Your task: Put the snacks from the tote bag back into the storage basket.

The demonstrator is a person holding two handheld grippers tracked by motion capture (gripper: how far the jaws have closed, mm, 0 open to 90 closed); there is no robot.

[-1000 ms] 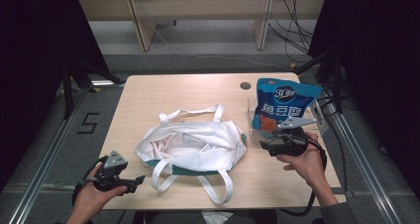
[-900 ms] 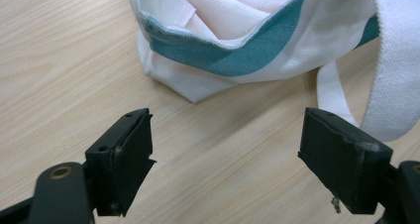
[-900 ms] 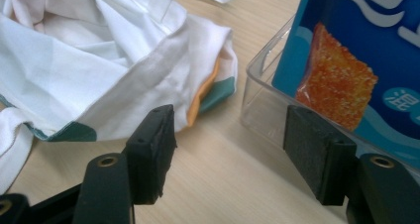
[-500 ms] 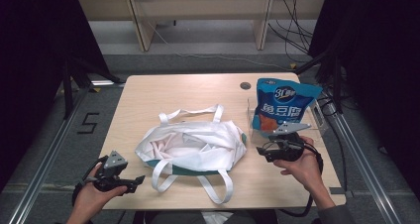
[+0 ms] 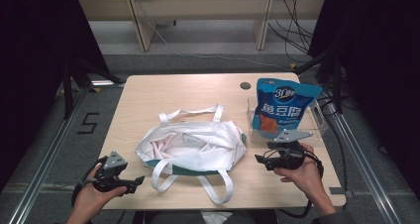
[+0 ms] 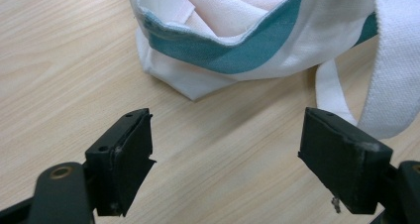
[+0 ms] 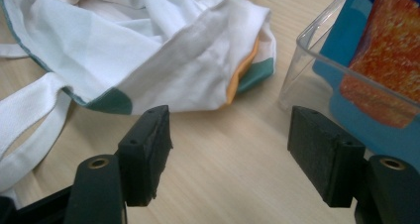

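Pale wood formed the table, and on its middle lay the white tote bag with a teal band, slumped flat, its mouth rumpled and its straps trailing toward the person's edge. To the right stood a clear plastic bin holding the blue snack pouch upright. The right gripper rested on the table between bag and bin, jaws spread and holding nothing; in the right gripper view the bag's corner lay just ahead and to one side, the bin wall to the other. The left gripper sat near the table's front left corner, jaws likewise apart and empty, with the bag's teal-edged rim just ahead of it.

The step in hand looked like opening the bag for the pouch. Doing it well probably called for the left gripper to pinch only the upper layer of the rim, not both layers, and lift it clear, while the right one took the pouch near its top edge, clear of the bin wall
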